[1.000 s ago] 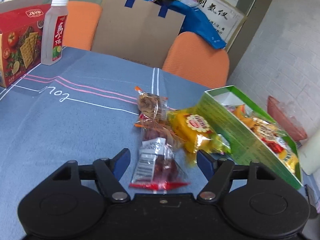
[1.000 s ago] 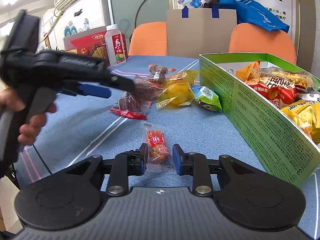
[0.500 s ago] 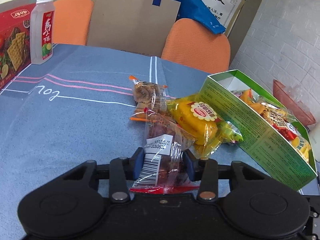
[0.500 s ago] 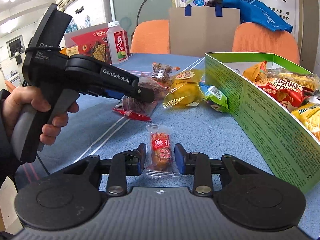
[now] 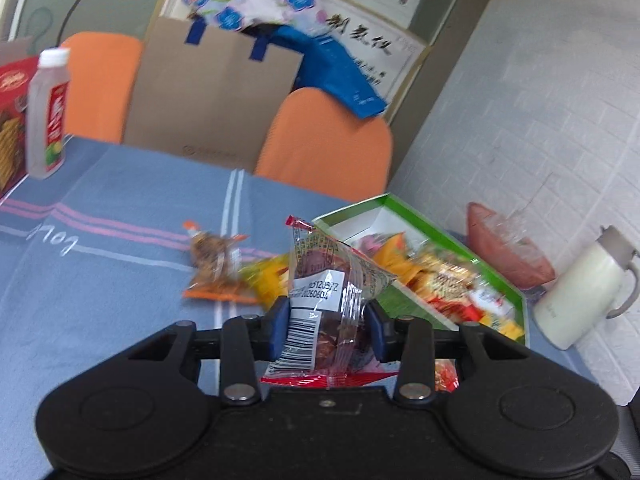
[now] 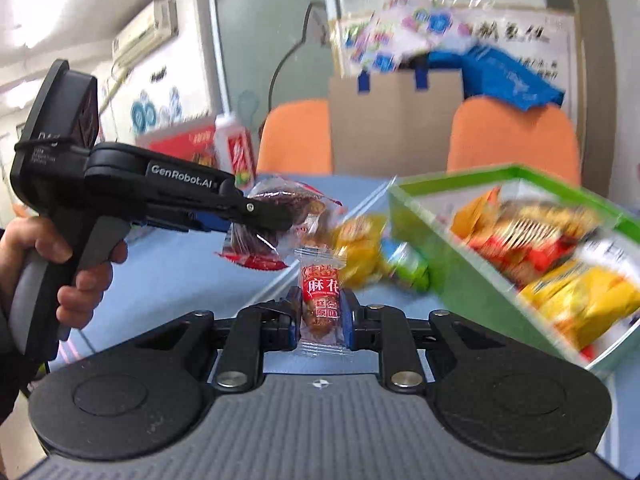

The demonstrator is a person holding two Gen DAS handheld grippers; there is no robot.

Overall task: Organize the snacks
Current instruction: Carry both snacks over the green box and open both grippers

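Note:
My left gripper [image 5: 326, 330] is shut on a clear packet of dark red snacks with a barcode label [image 5: 324, 304] and holds it above the blue tablecloth; it also shows in the right wrist view [image 6: 280, 216]. My right gripper [image 6: 321, 318] is shut on a small red-labelled fried-dough packet [image 6: 321, 304], lifted off the table. The green snack box [image 5: 404, 296] [image 6: 452, 276] lies to the right, holding several packets. An orange-edged packet [image 5: 216, 264] and yellow packets [image 6: 360, 256] lie loose on the cloth.
A drink bottle [image 5: 48, 114] and a red cracker box [image 5: 10, 128] stand at the far left. A white jug [image 5: 580, 292] and a pink basket [image 5: 508, 248] sit right of the box. Orange chairs [image 5: 328, 148] and a cardboard bag [image 5: 216, 100] are behind the table.
Both grippers lifted their packets off the table. The left one closed on the barcode packet a second ago and now carries it up and toward the green box.

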